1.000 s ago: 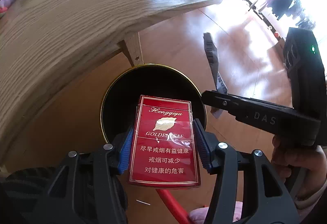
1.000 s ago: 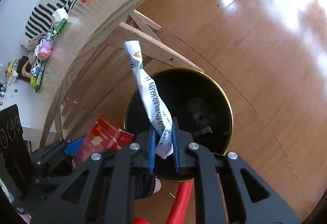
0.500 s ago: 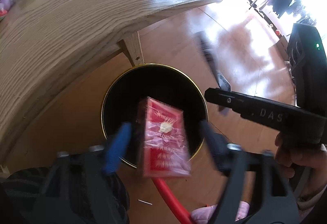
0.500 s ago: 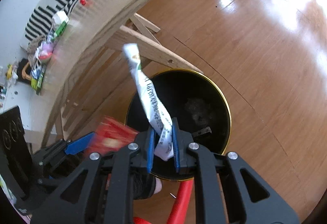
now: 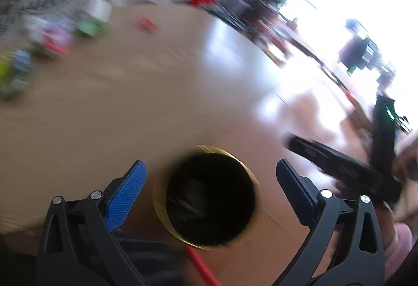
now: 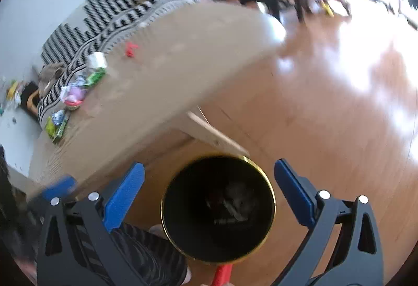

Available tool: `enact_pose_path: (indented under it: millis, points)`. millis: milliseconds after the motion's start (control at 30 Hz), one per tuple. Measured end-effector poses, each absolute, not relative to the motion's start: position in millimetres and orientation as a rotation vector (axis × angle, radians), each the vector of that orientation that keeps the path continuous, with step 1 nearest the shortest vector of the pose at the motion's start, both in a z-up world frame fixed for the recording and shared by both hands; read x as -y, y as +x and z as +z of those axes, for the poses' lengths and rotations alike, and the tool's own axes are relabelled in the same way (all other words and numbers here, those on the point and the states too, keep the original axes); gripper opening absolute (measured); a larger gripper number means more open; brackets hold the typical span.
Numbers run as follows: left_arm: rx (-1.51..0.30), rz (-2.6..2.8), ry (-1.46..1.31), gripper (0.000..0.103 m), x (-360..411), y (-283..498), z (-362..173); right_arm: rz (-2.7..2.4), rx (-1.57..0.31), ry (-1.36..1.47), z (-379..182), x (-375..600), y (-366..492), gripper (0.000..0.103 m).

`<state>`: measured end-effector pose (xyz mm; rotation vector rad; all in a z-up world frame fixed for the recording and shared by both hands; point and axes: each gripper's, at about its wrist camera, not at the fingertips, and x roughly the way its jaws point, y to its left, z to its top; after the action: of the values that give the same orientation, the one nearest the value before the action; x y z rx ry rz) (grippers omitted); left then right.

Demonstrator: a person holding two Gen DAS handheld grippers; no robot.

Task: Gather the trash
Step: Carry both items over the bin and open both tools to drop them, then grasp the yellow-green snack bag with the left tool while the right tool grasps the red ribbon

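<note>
while both views blur with motion, can still make out the key layout: remaining trash lying up and away on the wooden table point(image 6: 162, 93), far beyond the jaws, with the black gold-rimmed bin point(image 6: 218, 209) on the floor directly below and between the fingers. left gripper point(image 5: 210, 188) with jaws opening, spread wide, nothing between them; right gripper point(image 6: 209, 188) likewise opening wide and empty. scattered along the table's far left edge, by a black-and-white striped cloth point(image 6: 104, 14): green wrappers point(image 6: 56, 126), a pink and lilac packet point(image 6: 73, 95), a white and green tissue pack point(image 6: 96, 63), and a small red scrap point(image 6: 130, 48) farther along. in the left view the same litter showing as smeared colour at upper left, so apparently nearer the left hand, though hard to be sure through the blur. no clear long axis readable on any piece. inside the bin, dim shapes of dropped trash point(image 6: 230, 205), details too dark to tell.
</note>
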<state>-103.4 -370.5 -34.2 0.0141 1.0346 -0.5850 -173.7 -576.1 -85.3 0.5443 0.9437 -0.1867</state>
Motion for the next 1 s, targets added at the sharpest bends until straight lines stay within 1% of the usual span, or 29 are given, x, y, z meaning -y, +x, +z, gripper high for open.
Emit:
enact_pose_path:
  millis: [167, 367, 533, 700, 867, 1000]
  points:
    - [-0.963, -0.241, -0.068, 0.096, 262.5, -37.0, -9.3, -0.130, -0.882, 0.489, -69.4, 543.8, -127.5, 0.096]
    - [-0.947, 0.056, -0.129, 0.096, 149.7, 28.9, 5.6, -0.087, -0.865, 0.370, -55.1, 515.6, -45.7, 0.096]
    - [-0.973, 0.104, -0.090, 0.096, 121.5, 74.2, 0.9, -0.101, -0.883, 0.294, -59.7, 505.0, 32.5, 0.096]
    - [-1.089, 0.026, -0.131, 0.096, 107.8, 113.9, -34.5, -0.070, -0.975, 0.279, -88.1, 498.8, 103.4, 0.096]
    - [-1.100, -0.010, -0.021, 0.096, 113.3, 140.9, -57.7, -0.083, -1.036, 0.222, -115.2, 492.9, 157.9, 0.096]
    - [-1.111, -0.025, -0.010, 0.097, 103.6, 163.4, -72.0, -0.105, -1.084, 0.213, -139.5, 490.2, 196.9, 0.096]
